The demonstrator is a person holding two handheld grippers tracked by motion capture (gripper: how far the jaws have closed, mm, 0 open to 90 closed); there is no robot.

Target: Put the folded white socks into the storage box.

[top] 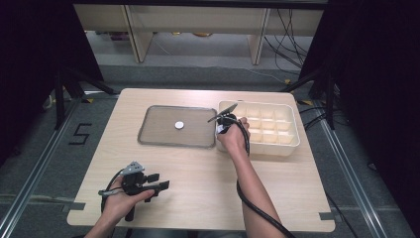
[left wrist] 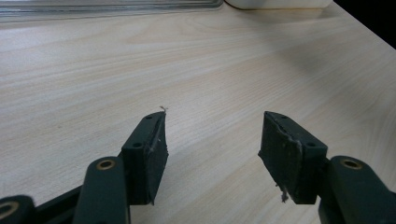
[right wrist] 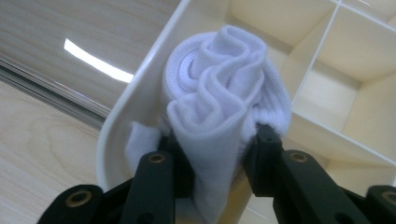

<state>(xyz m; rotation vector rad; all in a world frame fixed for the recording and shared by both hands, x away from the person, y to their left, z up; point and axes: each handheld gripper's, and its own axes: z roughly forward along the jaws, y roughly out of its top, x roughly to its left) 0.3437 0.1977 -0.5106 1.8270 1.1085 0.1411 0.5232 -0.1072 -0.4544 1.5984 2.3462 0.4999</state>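
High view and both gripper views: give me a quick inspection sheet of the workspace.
Surface: wooden table, mostly bare.
Job's things: rolled white sock over the corner of the divided bin; grey tray holds a small white disc.
Clutter: nothing seen.
Grippers: right gripper shut on the sock; left gripper open, low over the table.
Cables: one trails from each gripper.
Surroundings: shelving, floor cables, a taped 5.

In the right gripper view the lower end of the rolled white cloth (right wrist: 219, 107) is hidden behind the black jaws and cut off by the bottom edge. In the high view the small round white object (top: 179, 125) on the grey rectangular tray (top: 148, 129) is too small to identify. The left gripper view crops the tray's rim at its top edge.
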